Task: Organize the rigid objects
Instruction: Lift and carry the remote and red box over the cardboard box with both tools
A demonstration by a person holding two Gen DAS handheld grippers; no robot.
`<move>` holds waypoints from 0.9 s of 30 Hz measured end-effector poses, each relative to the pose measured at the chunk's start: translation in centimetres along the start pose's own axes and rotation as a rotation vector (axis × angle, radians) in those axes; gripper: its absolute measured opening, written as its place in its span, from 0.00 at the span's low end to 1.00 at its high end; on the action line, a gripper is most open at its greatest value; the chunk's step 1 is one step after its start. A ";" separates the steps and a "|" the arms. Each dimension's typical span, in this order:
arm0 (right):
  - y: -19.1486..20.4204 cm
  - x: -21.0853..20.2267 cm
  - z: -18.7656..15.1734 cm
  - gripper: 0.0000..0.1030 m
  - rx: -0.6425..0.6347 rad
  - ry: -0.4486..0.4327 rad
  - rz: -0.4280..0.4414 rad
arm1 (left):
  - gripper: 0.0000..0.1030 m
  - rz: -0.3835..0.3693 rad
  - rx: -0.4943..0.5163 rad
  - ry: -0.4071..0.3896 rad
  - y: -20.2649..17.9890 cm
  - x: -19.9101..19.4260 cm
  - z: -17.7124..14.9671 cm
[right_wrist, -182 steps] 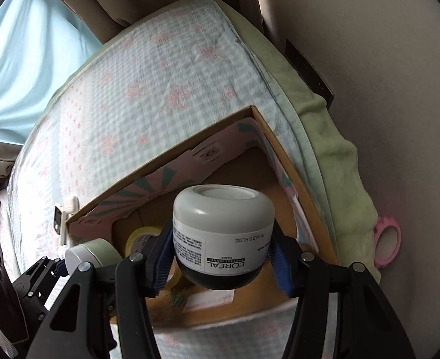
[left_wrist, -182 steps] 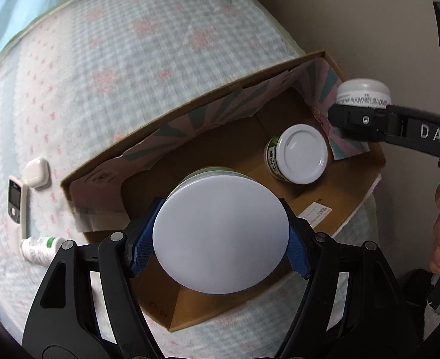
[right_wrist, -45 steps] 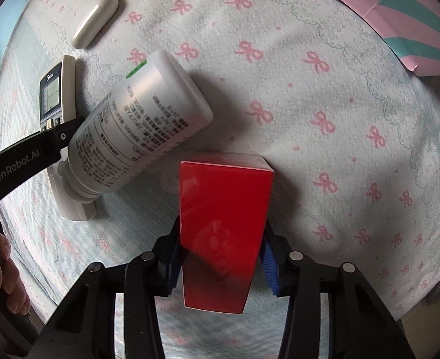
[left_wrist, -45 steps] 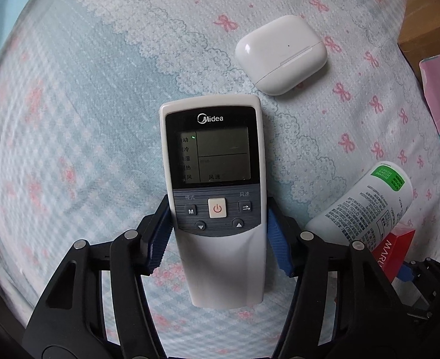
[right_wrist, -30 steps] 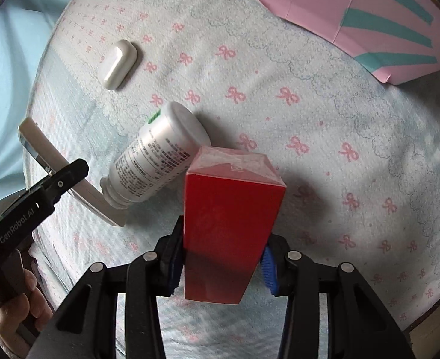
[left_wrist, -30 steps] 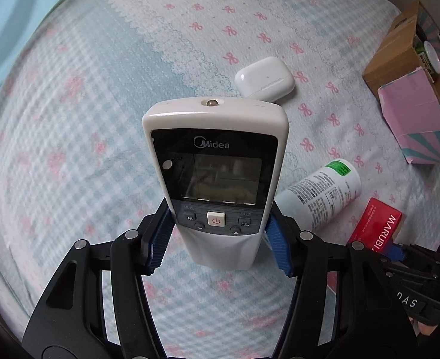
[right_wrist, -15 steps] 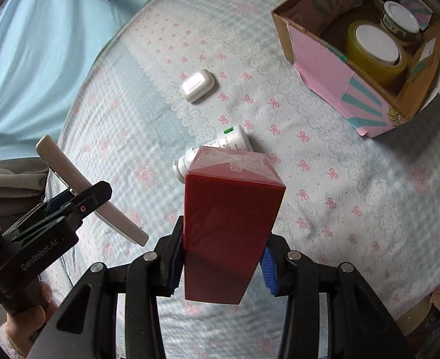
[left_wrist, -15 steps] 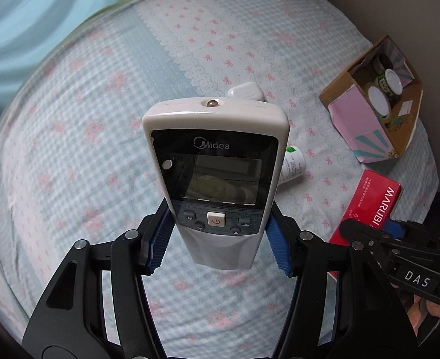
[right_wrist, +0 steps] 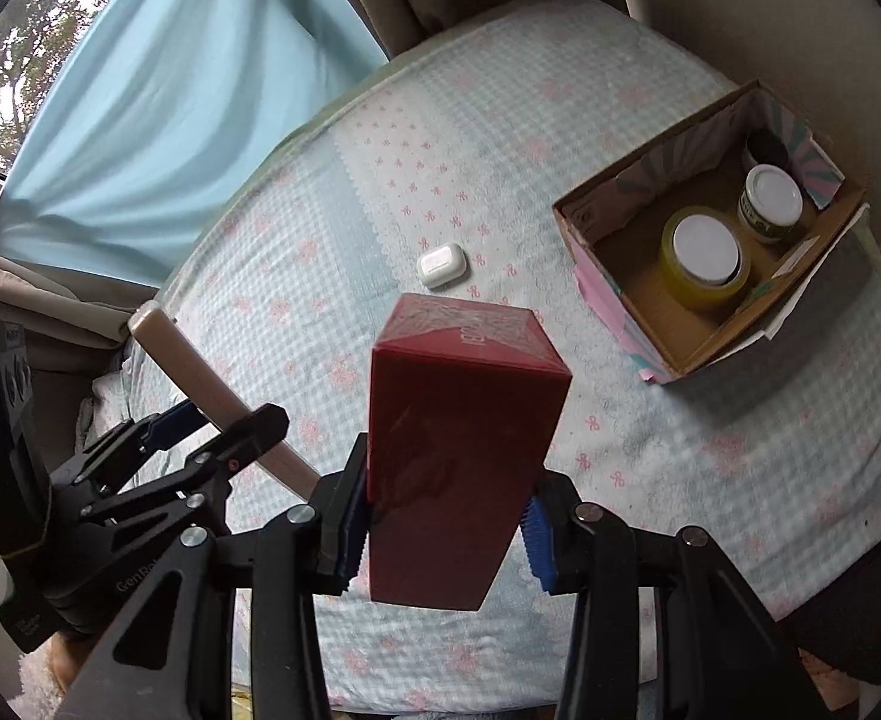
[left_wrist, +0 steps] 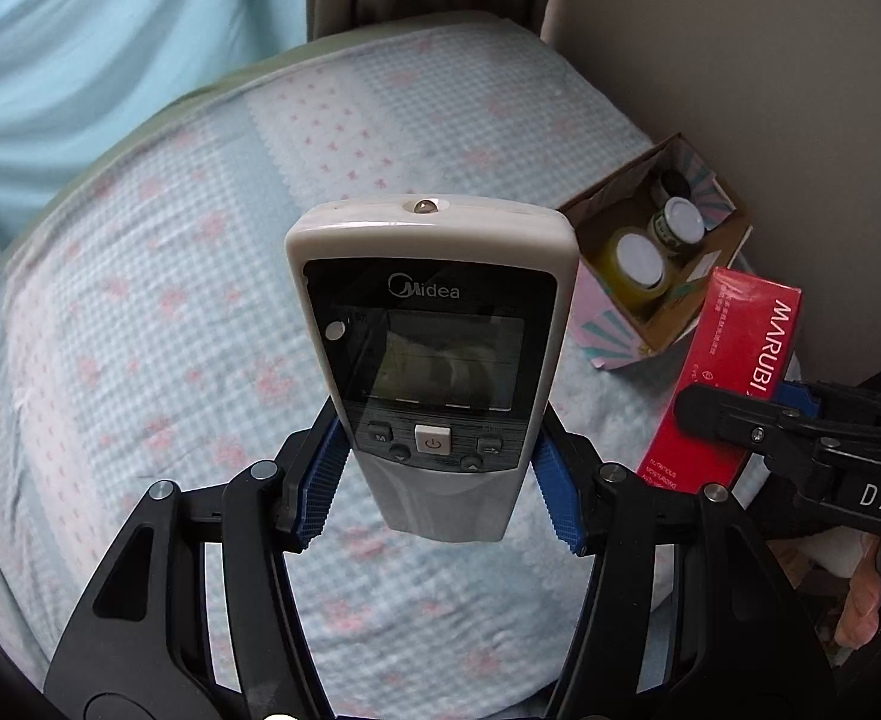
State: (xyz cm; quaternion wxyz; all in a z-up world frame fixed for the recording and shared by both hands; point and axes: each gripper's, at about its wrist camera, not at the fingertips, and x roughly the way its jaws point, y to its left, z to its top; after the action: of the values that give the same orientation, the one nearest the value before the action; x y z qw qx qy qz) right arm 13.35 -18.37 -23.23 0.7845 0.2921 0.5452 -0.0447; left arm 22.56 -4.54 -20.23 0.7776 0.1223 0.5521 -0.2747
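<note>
Above the bow-patterned blue bedspread (right_wrist: 710, 468), my open cardboard box (right_wrist: 614, 282) sits by the wall, holding what look like three jars. My right gripper (right_wrist: 443, 525) pinches a tall glossy red carton (right_wrist: 458, 450) upright. My left gripper (left_wrist: 440, 480) clamps a white Midea remote control (left_wrist: 434, 330), screen facing me.

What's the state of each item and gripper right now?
left gripper: shut on remote, lifted
remote: held upright, screen facing camera
right gripper: shut on red box
red box: held off the bed
cardboard box: open, on the bed
yellow jar: in the box, lidded
small jar: in the box, lidded
earbud case: closed, on the bed
</note>
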 end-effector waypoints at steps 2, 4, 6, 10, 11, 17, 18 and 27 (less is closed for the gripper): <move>-0.8 -1.0 0.8 0.39 -0.027 -0.003 0.004 | 0.53 0.007 -0.011 -0.008 -1.9 0.0 0.6; -2.2 -1.7 1.6 0.39 -0.046 0.009 0.020 | 0.53 0.021 -0.036 -0.012 -3.5 -0.1 1.2; -3.8 -2.2 2.4 0.39 -0.058 0.023 0.035 | 0.53 0.017 -0.070 -0.017 -5.2 0.1 1.8; -7.2 -3.0 4.5 0.39 -0.090 0.042 0.040 | 0.53 0.029 -0.098 -0.016 -8.7 1.4 3.4; -8.2 -3.2 5.3 0.39 -0.095 0.043 0.039 | 0.53 0.031 -0.105 -0.016 -9.5 1.8 3.9; -13.7 -4.6 10.5 0.39 -0.108 0.032 -0.003 | 0.53 0.006 -0.151 -0.026 -13.8 4.2 7.2; -14.5 -4.7 11.3 0.39 -0.106 0.034 -0.011 | 0.53 0.003 -0.153 -0.023 -14.3 4.7 7.7; -19.9 -2.9 16.8 0.39 -0.109 0.064 -0.086 | 0.53 -0.009 -0.145 0.037 -17.4 10.6 10.7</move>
State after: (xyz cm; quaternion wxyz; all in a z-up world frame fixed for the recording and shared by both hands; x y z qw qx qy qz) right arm 18.34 -44.07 -24.86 0.7788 0.2265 0.5837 -0.0389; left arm 23.80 -27.22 -24.22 0.7730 0.0681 0.5854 -0.2351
